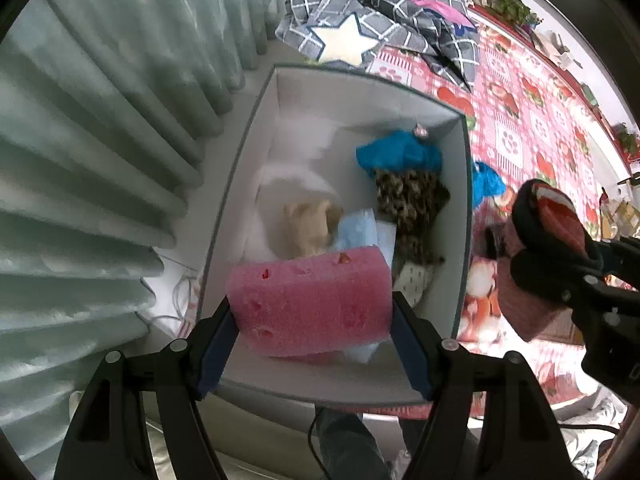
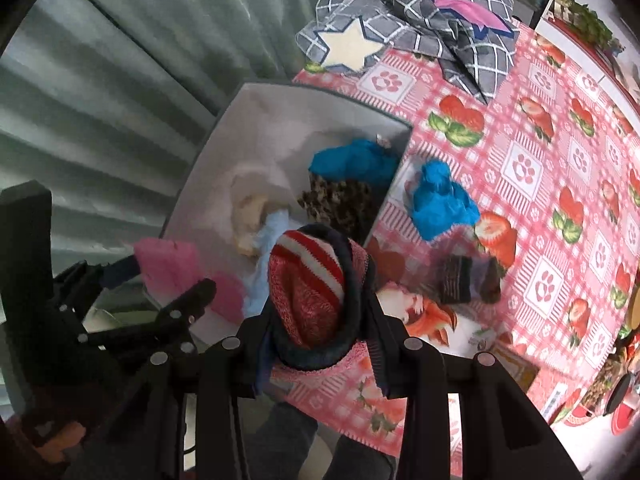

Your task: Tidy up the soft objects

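Jaws of left gripper [image 1: 312,316] clamped on pink sponge [image 1: 312,300], held over near end of white box [image 1: 248,128]. Right gripper [image 2: 320,320] jaws clamped on rolled striped sock bundle [image 2: 316,296], above tabletop [image 2: 560,152] just right of box. Box holds blue cloth [image 1: 400,156], leopard fabric [image 1: 412,204]. Step: loading box. Next likely: lower sponge, part jaws; blue item [image 2: 440,204] waits outside.
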A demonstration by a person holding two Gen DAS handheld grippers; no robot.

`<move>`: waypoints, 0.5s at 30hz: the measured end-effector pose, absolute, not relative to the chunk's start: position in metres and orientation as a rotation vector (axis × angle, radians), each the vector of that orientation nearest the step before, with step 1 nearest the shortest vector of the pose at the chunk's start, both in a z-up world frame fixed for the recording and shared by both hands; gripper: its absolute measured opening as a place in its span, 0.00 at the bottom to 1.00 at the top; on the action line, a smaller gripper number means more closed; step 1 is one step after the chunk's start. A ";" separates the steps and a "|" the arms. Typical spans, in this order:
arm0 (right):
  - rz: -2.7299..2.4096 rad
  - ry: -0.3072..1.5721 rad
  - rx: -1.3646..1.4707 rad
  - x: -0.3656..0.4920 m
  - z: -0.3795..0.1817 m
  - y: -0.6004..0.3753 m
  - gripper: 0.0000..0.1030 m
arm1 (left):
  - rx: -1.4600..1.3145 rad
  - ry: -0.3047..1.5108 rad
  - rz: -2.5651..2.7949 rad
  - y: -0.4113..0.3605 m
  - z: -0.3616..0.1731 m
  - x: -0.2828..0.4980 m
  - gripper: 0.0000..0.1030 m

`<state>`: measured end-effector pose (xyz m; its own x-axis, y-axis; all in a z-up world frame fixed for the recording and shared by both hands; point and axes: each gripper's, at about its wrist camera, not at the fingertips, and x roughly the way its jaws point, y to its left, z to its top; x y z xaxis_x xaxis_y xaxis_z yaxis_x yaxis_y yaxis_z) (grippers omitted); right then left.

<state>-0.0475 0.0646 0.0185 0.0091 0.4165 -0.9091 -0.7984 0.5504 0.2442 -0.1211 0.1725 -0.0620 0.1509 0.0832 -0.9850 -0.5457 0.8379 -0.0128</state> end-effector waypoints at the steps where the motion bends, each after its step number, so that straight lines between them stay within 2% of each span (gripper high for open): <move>1: 0.988 1.226 -0.384 -0.045 0.020 0.068 0.39 | -0.414 1.345 0.475 0.176 -0.061 -0.117 0.73; 15: 1.007 1.248 -0.317 -0.015 0.026 0.109 0.40 | -0.428 1.357 0.497 0.194 -0.070 -0.089 0.73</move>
